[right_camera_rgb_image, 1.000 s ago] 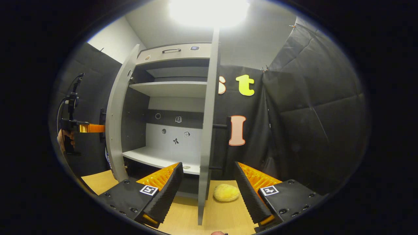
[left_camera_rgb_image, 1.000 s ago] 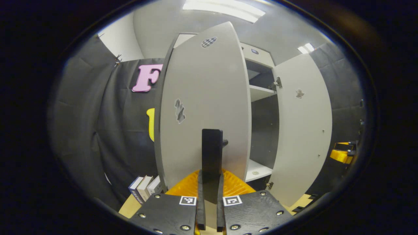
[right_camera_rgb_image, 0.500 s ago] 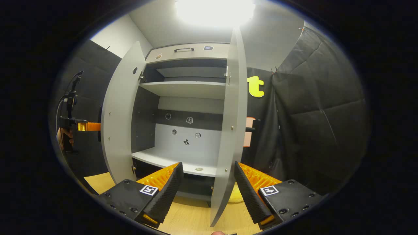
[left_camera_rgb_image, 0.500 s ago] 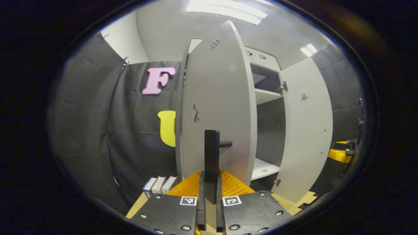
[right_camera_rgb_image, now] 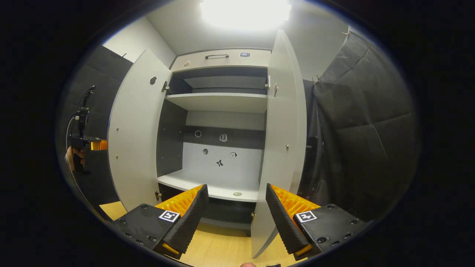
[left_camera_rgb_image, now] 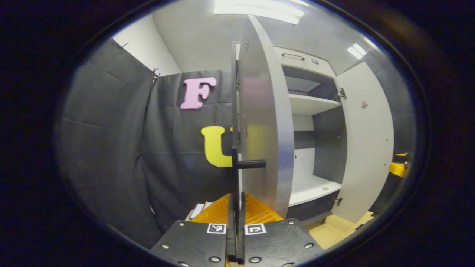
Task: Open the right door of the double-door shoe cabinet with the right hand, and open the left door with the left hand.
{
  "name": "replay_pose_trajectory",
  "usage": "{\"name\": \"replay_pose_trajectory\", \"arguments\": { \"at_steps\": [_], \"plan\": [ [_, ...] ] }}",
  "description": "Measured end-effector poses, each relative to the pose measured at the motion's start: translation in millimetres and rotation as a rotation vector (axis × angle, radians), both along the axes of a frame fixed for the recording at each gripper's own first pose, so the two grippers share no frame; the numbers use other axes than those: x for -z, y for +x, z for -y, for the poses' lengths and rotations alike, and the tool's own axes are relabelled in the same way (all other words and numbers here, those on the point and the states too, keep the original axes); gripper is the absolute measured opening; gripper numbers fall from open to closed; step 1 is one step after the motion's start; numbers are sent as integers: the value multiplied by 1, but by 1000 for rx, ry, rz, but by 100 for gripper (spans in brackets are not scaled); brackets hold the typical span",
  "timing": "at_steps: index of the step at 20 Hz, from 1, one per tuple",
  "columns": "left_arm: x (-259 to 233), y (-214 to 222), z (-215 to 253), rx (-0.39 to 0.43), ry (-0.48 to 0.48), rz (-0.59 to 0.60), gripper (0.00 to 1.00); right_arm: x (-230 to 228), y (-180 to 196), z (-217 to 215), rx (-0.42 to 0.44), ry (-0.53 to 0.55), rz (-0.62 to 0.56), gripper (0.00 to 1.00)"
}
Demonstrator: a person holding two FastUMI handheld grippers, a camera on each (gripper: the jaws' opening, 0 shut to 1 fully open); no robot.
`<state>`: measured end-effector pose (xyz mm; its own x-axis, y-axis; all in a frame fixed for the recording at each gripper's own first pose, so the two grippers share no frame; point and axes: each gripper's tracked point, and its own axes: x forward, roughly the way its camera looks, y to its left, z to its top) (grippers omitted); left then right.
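Note:
The grey shoe cabinet point(right_camera_rgb_image: 219, 100) stands with both doors swung out. In the left gripper view the left door point(left_camera_rgb_image: 265, 122) is almost edge-on, and its black bar handle point(left_camera_rgb_image: 235, 167) runs down between my fingers. My left gripper point(left_camera_rgb_image: 236, 207) is shut on that handle. The right door point(left_camera_rgb_image: 365, 148) stands wide open beyond. In the right gripper view the left door point(right_camera_rgb_image: 135, 137) and right door point(right_camera_rgb_image: 284, 141) frame the bare shelves. My right gripper point(right_camera_rgb_image: 235, 218) is open, holding nothing, a little in front of the cabinet. The left gripper point(right_camera_rgb_image: 91, 144) and a hand point(right_camera_rgb_image: 72, 159) sit behind the left door.
A top drawer with a dark handle point(right_camera_rgb_image: 217, 56) sits above the shelves. Small stickers point(right_camera_rgb_image: 219, 162) mark the back panel. Books point(left_camera_rgb_image: 198, 207) lie low beside the left door. The wooden surface point(right_camera_rgb_image: 219, 248) runs under the doors, and black cloth walls close in on both sides.
The left door has swung further outward with my left gripper holding its handle. The right door has opened wider and now hides the yellow sponge. My right gripper stays open.

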<state>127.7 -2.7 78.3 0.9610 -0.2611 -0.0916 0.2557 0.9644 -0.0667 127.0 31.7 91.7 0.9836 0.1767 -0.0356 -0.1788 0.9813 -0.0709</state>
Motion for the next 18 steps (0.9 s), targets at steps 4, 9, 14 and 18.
{"name": "replay_pose_trajectory", "arguments": {
  "at_steps": [4,9,14,18],
  "plan": [
    [-5,-9,17,52,-101,-17,0,0,-1,-2,11,13,-4,98],
    [3,-10,10,66,-26,2,2,3,-4,2,59,11,-21,98],
    [2,-28,5,71,-14,1,0,1,-4,1,62,14,-18,98],
    [0,-48,3,19,-13,11,0,-5,-3,-2,16,19,12,98]
  ]
}}
